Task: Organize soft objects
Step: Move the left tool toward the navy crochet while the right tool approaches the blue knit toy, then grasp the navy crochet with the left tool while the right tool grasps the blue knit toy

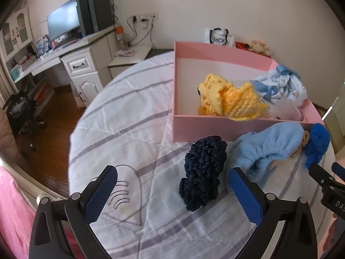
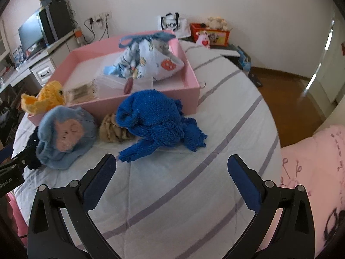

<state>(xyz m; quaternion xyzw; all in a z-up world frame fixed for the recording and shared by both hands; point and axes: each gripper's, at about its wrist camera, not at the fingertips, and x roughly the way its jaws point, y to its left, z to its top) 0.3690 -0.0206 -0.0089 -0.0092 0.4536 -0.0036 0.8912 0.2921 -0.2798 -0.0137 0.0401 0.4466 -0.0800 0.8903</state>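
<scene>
Left wrist view: the left gripper (image 1: 172, 185) is hovering with jaws spread wide and empty over the striped bedsheet (image 1: 129, 112). A dark navy knit item (image 1: 202, 172) is lying between its fingers, just ahead. A yellow knit toy (image 1: 228, 99) is resting inside the pink box (image 1: 215, 129).

Right wrist view: the right gripper (image 2: 171, 172) is hanging wide open, gripping nothing. A blue knit item (image 2: 155, 120) is lying ahead, beside the box front; a light blue hat (image 2: 64, 133) is sitting to its left.

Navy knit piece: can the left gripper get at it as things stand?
Probably yes. The left gripper is open, and the navy knit piece lies on the bedspread just ahead of its fingers, nothing on top. The light blue hat sits close beside the right finger and might get brushed.
</scene>
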